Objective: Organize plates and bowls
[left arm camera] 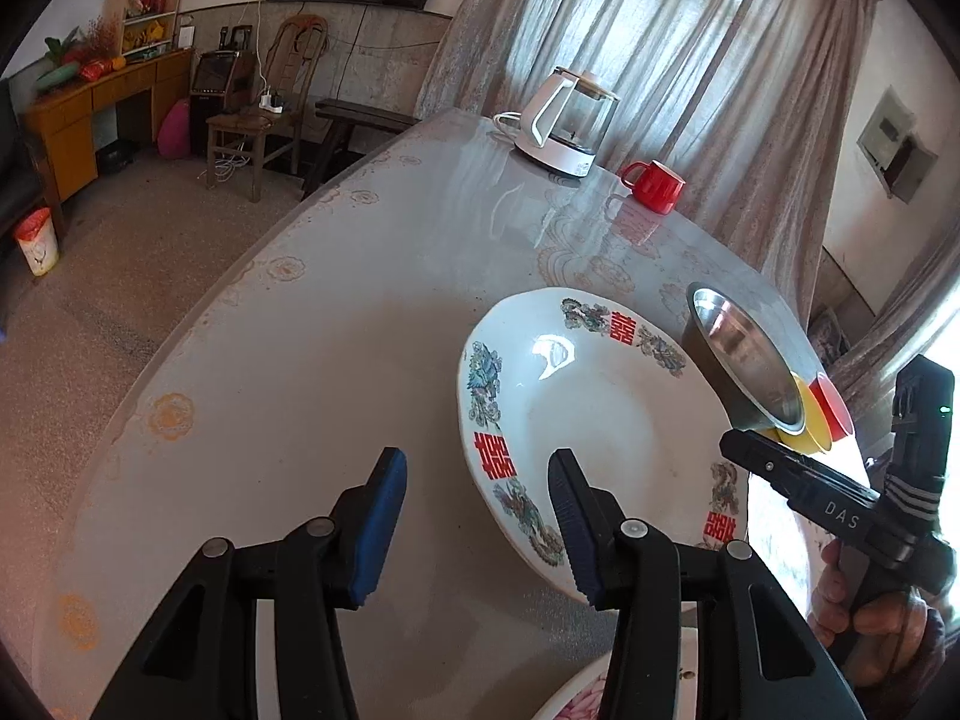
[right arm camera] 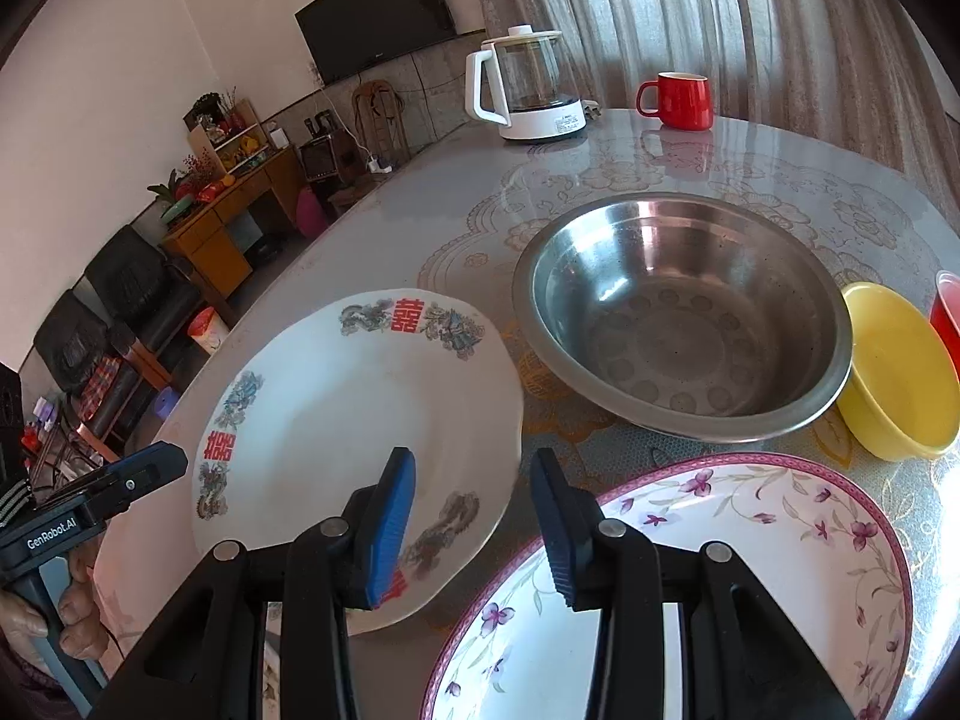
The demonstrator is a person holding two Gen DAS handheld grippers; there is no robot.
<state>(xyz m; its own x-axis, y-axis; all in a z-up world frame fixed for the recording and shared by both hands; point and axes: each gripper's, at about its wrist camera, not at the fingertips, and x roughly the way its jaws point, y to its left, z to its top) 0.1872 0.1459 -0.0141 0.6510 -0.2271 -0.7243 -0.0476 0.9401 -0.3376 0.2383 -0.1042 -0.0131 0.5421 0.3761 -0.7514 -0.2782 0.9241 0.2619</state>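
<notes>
Both grippers (left arm camera: 477,516) (right arm camera: 474,516) agape, two plates (right arm camera: 360,408) (right arm camera: 750,540) — three bowls (right arm camera: 684,312)

The table (right arm camera: 420,192), with a glossy patterned top, carries two plates (right arm camera: 336,408) (right arm camera: 750,546), a steel bowl (right arm camera: 684,312), yellow bowl (right arm camera: 894,372), red cup (right arm camera: 948,312), kettle (right arm camera: 528,84) and red mug (right arm camera: 681,99).

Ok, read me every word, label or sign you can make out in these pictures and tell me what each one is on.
"DAS": right gripper, on its body, left wrist view.
"GenRobot.AI": left gripper, on its body, right wrist view.
"囍" in red, repeated around the rim: white plate.
Kettle: base label too small to read.
TV: logo too blurred to read.
</notes>
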